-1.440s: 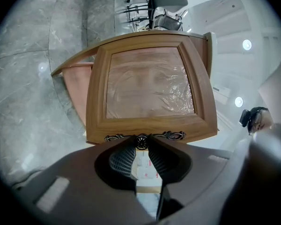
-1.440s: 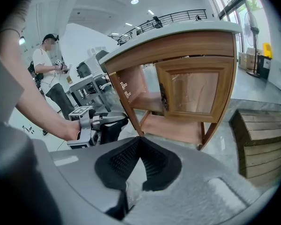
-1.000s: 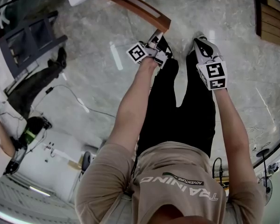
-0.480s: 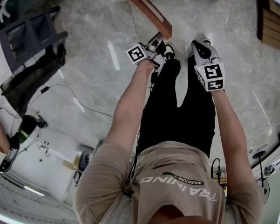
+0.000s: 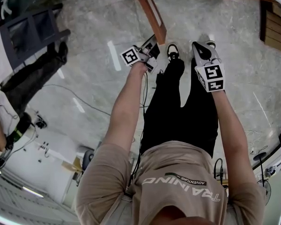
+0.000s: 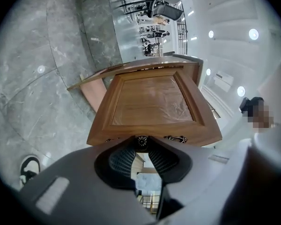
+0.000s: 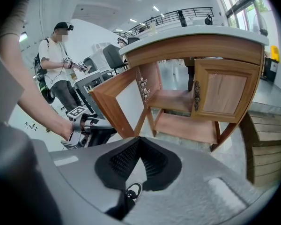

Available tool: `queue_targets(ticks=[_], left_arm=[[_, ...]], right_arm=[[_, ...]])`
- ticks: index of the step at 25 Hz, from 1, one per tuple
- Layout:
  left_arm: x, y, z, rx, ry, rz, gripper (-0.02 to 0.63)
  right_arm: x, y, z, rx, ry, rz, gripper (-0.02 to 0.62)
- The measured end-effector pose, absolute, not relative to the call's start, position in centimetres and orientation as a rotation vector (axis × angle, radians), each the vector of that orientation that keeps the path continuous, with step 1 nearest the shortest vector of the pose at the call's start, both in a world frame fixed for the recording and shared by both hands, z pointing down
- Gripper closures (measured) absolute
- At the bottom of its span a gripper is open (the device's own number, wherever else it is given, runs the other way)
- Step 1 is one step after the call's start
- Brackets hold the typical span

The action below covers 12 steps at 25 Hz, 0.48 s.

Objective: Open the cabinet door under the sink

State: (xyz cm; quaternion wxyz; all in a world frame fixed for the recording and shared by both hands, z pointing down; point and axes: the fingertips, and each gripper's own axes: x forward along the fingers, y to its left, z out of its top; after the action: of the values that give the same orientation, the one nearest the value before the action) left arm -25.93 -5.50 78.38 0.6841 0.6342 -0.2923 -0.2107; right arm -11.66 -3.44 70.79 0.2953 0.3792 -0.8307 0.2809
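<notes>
1. The left tool (image 5: 152, 47) is clenched on the round knob (image 6: 141, 141) at the free edge of the cabinet door (image 6: 152, 102).
2. That door stands wide open from the cabinet (image 7: 187, 125), baring its shelves; the neighbouring door (image 7: 225, 93) is closed.
3. The right tool (image 7: 136, 143) hangs apart from the cabinet, above the floor (image 5: 84, 83), tips together, grasping nothing.

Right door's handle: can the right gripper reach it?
Probably yes. Nothing stands between the right gripper and the handle on the shut right door; its jaws hold nothing. The left gripper grips a knob.
</notes>
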Motion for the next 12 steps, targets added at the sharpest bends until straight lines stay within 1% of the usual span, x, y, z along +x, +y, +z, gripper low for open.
queue_targets(ticks=[4, 12], left_arm=[[-27.9, -5.0, 78.7, 1.426, -0.663, -0.429, 0.512], [-28.9, -4.8, 78.8, 1.428, -0.646, -0.384, 0.511]], right_arm=[[-12.7, -3.0, 70.7, 0.99, -2.207, 0.734, 0.594], [-13.6, -2.8, 70.2, 0.96, -2.211, 0.724, 0.594]])
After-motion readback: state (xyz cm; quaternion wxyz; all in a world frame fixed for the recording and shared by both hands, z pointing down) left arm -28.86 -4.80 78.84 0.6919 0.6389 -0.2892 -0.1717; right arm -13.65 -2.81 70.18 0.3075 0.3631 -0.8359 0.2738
